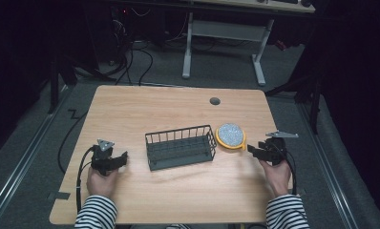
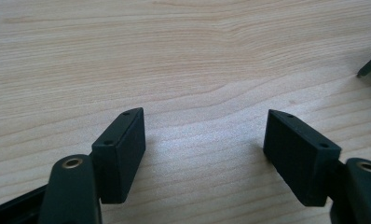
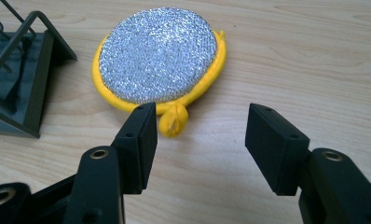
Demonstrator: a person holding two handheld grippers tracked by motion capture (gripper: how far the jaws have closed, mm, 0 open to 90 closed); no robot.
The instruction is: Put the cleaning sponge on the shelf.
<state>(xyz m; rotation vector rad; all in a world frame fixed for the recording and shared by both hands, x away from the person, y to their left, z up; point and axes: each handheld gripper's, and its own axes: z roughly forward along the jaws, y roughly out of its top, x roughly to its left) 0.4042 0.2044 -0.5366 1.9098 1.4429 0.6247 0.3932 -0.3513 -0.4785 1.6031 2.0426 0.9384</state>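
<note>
Just ahead of right gripper (open): scouring pad.

Even overhead light brightens the table; dark surroundings, soft shadows, nearest gripper parts slightly blurred.

You are in a lab: dark curtains, cables trailing over grey carpet, a white-legged desk frame behind your light wooden table.

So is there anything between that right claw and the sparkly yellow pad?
No. In the right gripper view, just bare wood separates the open right claw from the pad; its yellow loop points toward the claw.
</note>
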